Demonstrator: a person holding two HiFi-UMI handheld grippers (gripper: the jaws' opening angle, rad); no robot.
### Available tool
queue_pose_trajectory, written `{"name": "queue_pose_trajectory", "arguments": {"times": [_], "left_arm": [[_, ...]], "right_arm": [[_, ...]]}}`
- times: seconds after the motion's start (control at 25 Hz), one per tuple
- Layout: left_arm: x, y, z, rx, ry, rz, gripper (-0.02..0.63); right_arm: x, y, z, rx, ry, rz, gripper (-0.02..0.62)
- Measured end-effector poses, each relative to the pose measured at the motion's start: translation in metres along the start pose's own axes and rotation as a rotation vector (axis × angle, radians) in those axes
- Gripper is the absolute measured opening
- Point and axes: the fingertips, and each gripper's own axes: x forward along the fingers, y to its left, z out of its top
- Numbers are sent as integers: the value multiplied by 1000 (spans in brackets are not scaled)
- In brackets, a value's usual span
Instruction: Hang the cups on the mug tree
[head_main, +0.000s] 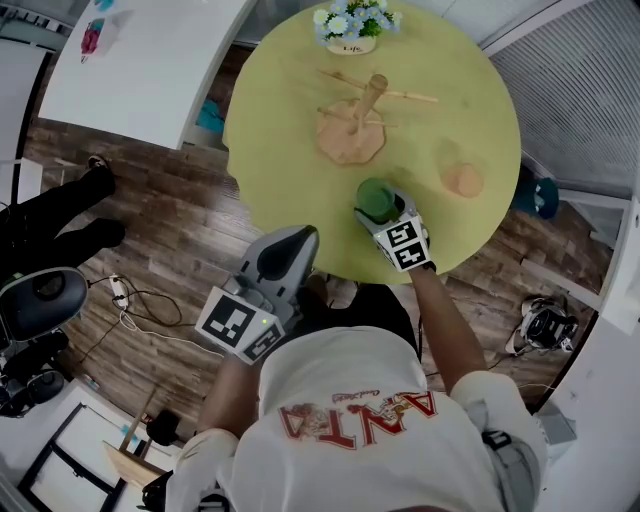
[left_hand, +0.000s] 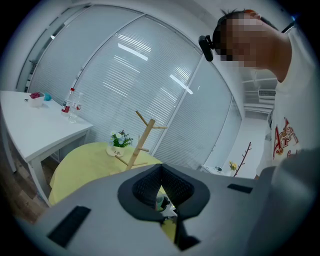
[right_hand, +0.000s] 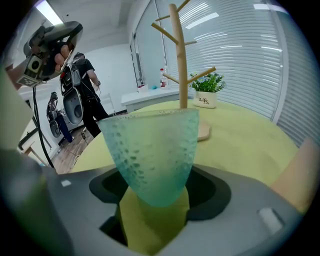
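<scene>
Grey and drawn together to a bare slit, the left tongs (head_main: 288, 248) hang nearest the person's body, off the tabletop (head_main: 290, 150) and over the wooden floor (head_main: 150, 200), with nothing between their jaws.

Next out, the right tongs (head_main: 384, 212) reach down over the near edge of the yellow-green round tabletop. Their jaws are spread wide about a green cup (right_hand: 150, 150) of frosted, see-through stuff. The cup stands upright, narrow base toward the jaws, and dark pad shows on either side of it, so they bracket it rather than clamp it. Whether its base rests on the tabletop I cannot tell.

Two cups in all. The second, a pale orange cup (head_main: 462, 180), sits well apart to the right, on the tabletop by itself; what is inside either is not clear.

One mug tree (head_main: 355, 125) stands near the middle, beyond the green cup — a wooden post on a flat wooden base, thin pegs slanting off it.

Farthest, at the far edge, one small pot (head_main: 352, 44) holds white and blue flowers (head_main: 352, 18) with green leaves.
</scene>
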Motion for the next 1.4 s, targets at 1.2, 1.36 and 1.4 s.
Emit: {"name": "queue_pose_trajectory", "arguments": {"times": [1.2, 1.36, 1.4], "left_arm": [[-17, -2, 13, -32, -99, -33, 9], [-22, 1, 13, -33, -100, -24, 9], [-23, 2, 12, -35, -100, -23, 9]], "right_arm": [[-64, -125, 69, -491, 456, -309, 325], [-54, -140, 76, -517, 497, -327, 325], [-53, -143, 79, -533, 506, -334, 325]]}}
